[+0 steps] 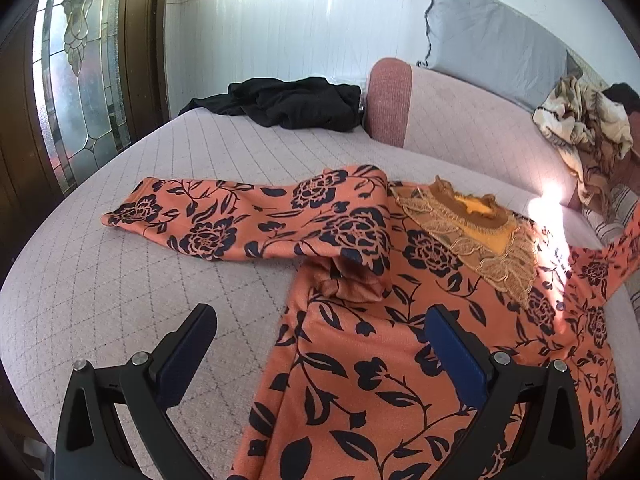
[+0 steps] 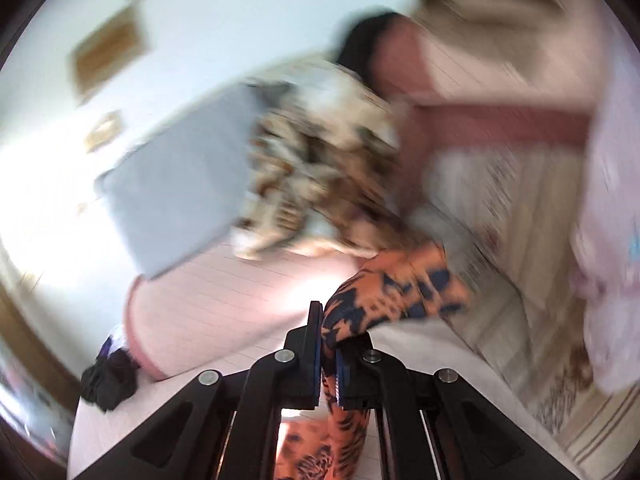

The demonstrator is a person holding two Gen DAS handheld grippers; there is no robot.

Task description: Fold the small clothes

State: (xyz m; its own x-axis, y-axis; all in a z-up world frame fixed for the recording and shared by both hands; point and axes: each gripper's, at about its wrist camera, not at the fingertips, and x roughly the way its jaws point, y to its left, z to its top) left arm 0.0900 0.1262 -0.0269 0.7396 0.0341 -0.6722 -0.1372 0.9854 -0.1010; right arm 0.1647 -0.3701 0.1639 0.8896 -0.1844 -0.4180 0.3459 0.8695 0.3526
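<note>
No brand, label or lettering is readable anywhere; the framed pieces on the wall in my right view are too blurred to make out.

My left tongs [image 1: 320,332] hang released, fingers spread wide, over the lower body of the orange floral top [image 1: 400,320], with nothing between the pads. The top lies spread face up on the pale quilted bed cover [image 1: 120,280], its lace-trimmed collar [image 1: 472,236] toward the pillows. One long sleeve [image 1: 248,220] stretches out to the left in that view, flat on the cover, its cuff well short of the bed's edge. Bare cover lies all around that sleeve, open as far as the black garment [image 1: 280,102] heaped near the far edge. Beside it stand a pink bolster [image 1: 390,100] and a grey pillow [image 1: 488,36]; a patterned pile of cloth [image 1: 576,120] lies at the right.

My right tongs [image 2: 329,354] are clenched on the top's other sleeve [image 2: 400,288], the fabric pinched between the blue pads and lifted clear of the bed. Only this view shows that grip; the left view shows only that sleeve rising toward the frame's right edge. The right view is smeared with blur, so edges there are hard to judge.
</note>
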